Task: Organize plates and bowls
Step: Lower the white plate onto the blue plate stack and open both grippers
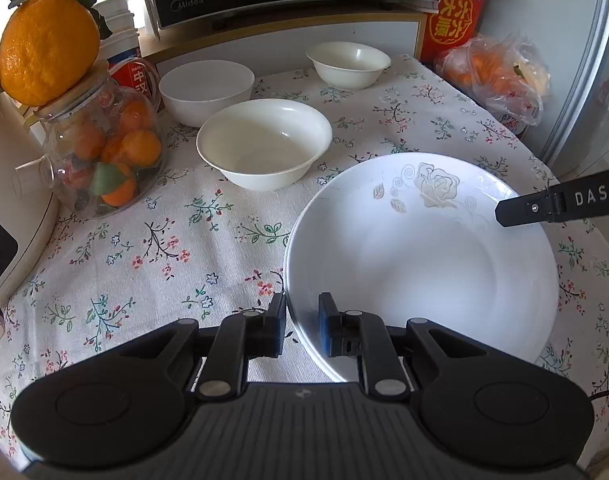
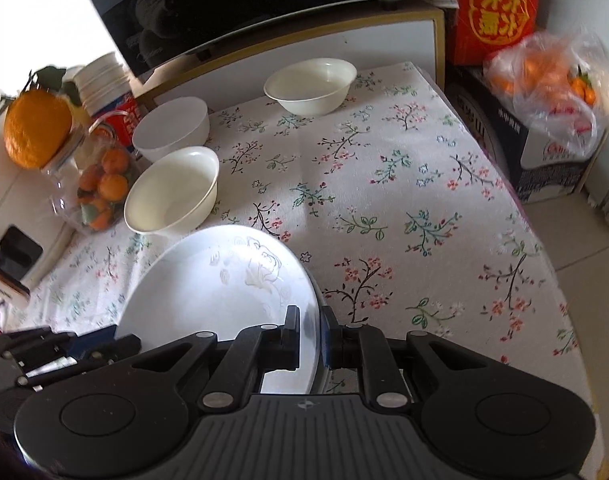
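Rose-patterned plate gripped at two rims by both tongs

The white plate [image 1: 420,256], marked with a pale rose motif, is seen on the flowered surface [image 1: 152,248], apparently stacked on a second plate whose edge shows at its left; its near-left rim is straddled by the left tongs [image 1: 302,320], which are closed onto it, one finger [image 1: 327,326] inside and one outside, while its opposite rim is clamped by the right tongs [image 2: 310,342] in the same way. Just beyond the plate a white bowl [image 1: 264,142] is set, with a second bowl [image 1: 206,90] touching it behind and a third bowl [image 1: 348,63] well apart at the far edge. A glass jar [image 1: 100,152] of oranges, topped by a large orange [image 1: 46,48], is placed to the left, and a bag of fruit [image 1: 500,76] to the far right
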A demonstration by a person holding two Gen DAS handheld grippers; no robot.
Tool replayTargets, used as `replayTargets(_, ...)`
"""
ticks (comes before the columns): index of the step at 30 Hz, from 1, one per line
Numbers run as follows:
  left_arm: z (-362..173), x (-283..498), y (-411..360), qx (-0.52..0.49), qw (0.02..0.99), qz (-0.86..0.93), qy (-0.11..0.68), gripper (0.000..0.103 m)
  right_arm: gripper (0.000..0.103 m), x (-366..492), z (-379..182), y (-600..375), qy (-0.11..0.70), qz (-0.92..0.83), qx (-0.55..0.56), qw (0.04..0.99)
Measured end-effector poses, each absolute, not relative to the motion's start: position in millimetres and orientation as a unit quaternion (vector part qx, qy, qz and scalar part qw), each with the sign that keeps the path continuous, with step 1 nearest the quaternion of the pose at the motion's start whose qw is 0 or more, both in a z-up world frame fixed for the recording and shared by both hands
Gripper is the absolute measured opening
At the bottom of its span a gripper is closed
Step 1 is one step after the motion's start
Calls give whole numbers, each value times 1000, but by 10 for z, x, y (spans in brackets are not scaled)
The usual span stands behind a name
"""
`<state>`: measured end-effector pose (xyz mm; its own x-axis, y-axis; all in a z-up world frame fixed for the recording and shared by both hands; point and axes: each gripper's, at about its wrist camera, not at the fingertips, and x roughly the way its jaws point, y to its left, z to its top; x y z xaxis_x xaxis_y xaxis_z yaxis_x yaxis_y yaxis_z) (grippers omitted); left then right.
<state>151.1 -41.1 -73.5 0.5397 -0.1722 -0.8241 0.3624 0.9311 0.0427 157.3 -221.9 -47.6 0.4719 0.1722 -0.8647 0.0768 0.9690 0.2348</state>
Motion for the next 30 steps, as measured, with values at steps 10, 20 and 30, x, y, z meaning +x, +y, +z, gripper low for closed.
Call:
replayTargets(10,-714,1531,-336,68,868,-159,465,16,10,1543,-486,-2009,505,24,21,863)
replayTargets(20,-705,1545,-318,59,869,-157,465,18,10,1506,-545,-1824,496,25,-73,865)
replayTargets(30,-675,1544,-283,52,871,-156,464,23,18,1538,-513,-1918,509,29,-19,860)
